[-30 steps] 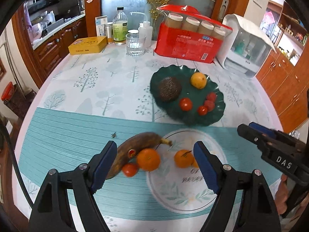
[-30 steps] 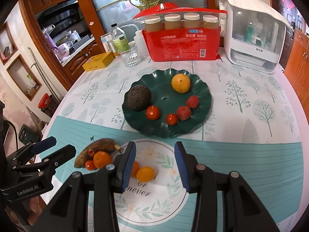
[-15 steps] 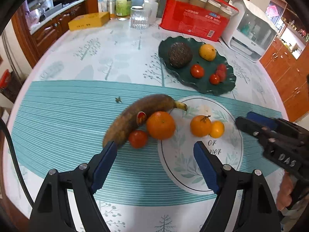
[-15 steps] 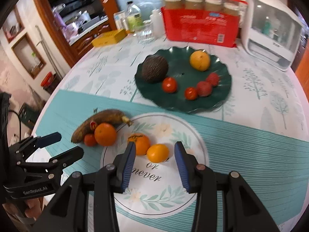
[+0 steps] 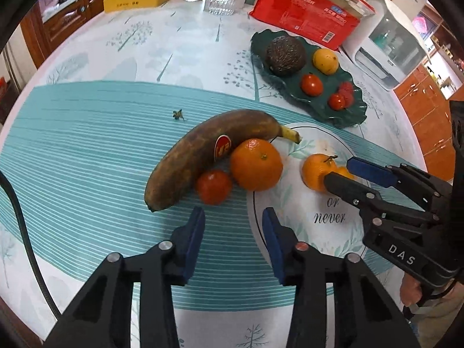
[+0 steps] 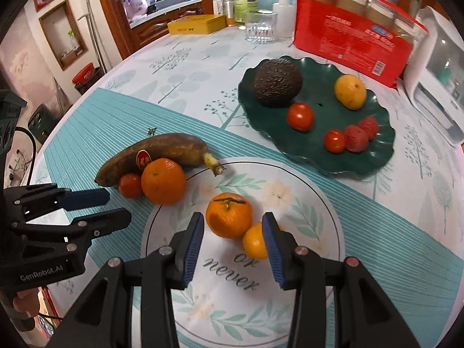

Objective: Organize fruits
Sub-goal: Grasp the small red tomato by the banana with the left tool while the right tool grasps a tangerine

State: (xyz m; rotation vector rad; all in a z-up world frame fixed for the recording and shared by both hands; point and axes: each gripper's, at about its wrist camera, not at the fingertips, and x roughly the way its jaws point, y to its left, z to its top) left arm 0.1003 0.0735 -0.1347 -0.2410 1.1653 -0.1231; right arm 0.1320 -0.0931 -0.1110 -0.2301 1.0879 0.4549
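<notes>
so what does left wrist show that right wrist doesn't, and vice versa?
Only the left wrist view shows the right claw from the side, open around the small orange, which it mostly hides. Only the right wrist view shows that orange clearly, beside the stemmed tangerine, and the open left claw from the side. Both show the banana, green plate and red package.

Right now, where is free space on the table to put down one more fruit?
Free: the striped teal cloth left of the banana, and the green plate's near middle. Crowded: around the tangerine and small orange between the right gripper's pads.
</notes>
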